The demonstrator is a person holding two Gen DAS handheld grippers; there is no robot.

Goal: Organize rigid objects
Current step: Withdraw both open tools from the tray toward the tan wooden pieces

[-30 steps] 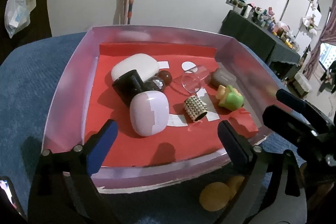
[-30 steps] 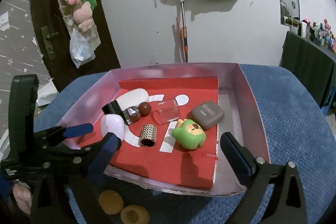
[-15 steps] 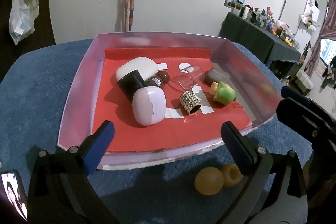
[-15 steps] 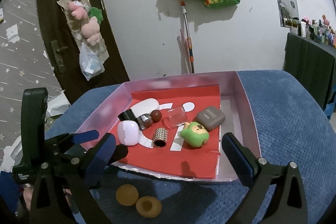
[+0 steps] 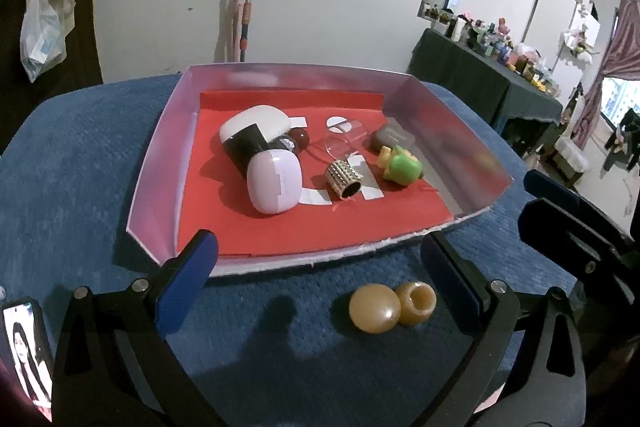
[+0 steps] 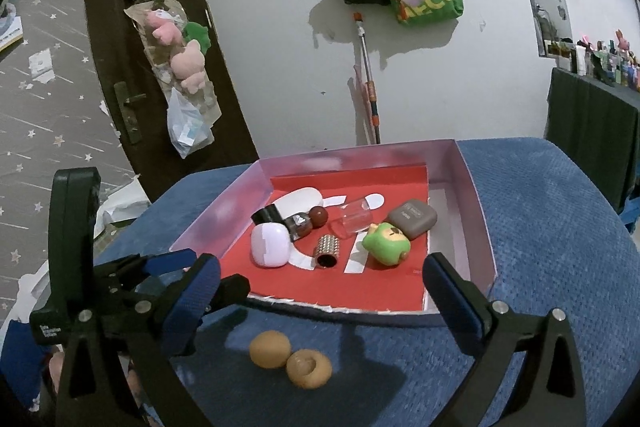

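A pink-walled tray [image 5: 156,163] with a red floor sits on a blue cloth surface. It holds a lilac case [image 5: 274,183], a white case [image 5: 256,123], a black cylinder [image 5: 244,147], a studded gold cylinder [image 5: 342,181], a clear cup [image 5: 340,143], a green toy [image 5: 400,167] and a grey case [image 5: 392,137]. Two tan beads [image 5: 374,307] [image 5: 416,303] lie on the cloth before the tray. My left gripper [image 5: 320,267] is open and empty above them. My right gripper [image 6: 320,283] is open and empty, with the beads [image 6: 270,349] [image 6: 309,367] below it.
The tray [image 6: 476,211] fills the middle of the blue surface, with bare cloth [image 6: 560,227] to its right. The left gripper's body [image 6: 80,267] shows at the left of the right wrist view. A phone [image 5: 26,347] lies at the near left.
Both grippers have pulled back and up from the tray. The tray now looks smaller, and the two tan beads in front of it are in full view.
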